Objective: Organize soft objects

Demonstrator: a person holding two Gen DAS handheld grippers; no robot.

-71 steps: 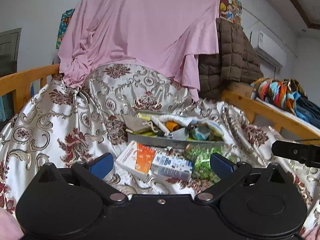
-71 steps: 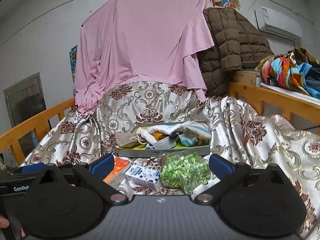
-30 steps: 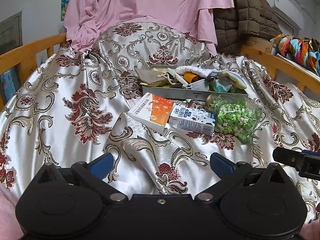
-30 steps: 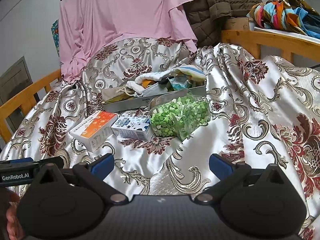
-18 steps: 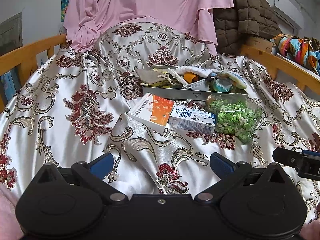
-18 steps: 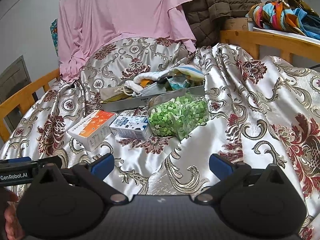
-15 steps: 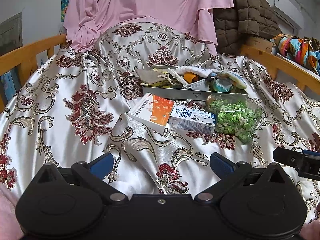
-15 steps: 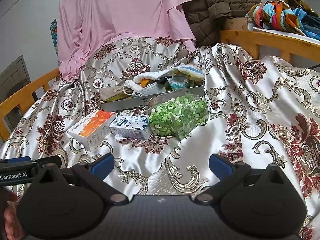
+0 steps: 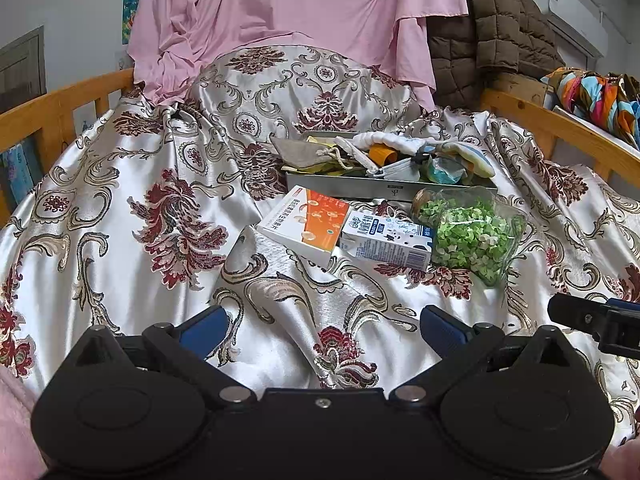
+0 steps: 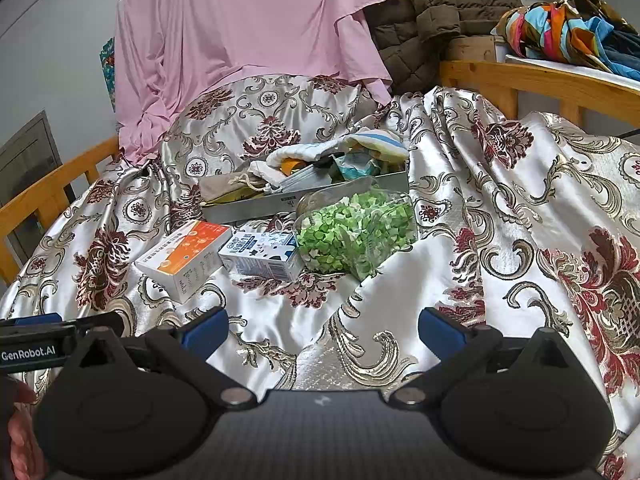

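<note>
Here, both grippers were held low over the bed (image 9: 120, 208), which was covered with a shiny patterned cloth. The left gripper (image 9: 322, 326) was seen with its jaws released and wide apart, nothing between them; the same was seen for the right gripper (image 10: 323, 325), whose jaws were also spread and empty. The two grippers were kept side by side, the right one at the right edge of the left view.

The soft things (image 9: 384, 156) were piled in a grey tray (image 9: 360, 188), far from both grippers: a beige pouch (image 10: 224, 188), a white cloth (image 10: 308, 150) and some other small fabric pieces which could not be told apart. Just in front of the tray, three items were laid in a row on the cloth: an orange box (image 9: 306, 220), a milk carton (image 9: 386, 240) touching it, and a jar (image 9: 472, 232) filled with green bits, lying on its side. A pink sheet (image 9: 296, 4) was hung behind the bed, with a brown jacket (image 9: 492, 20) beside it.
</note>
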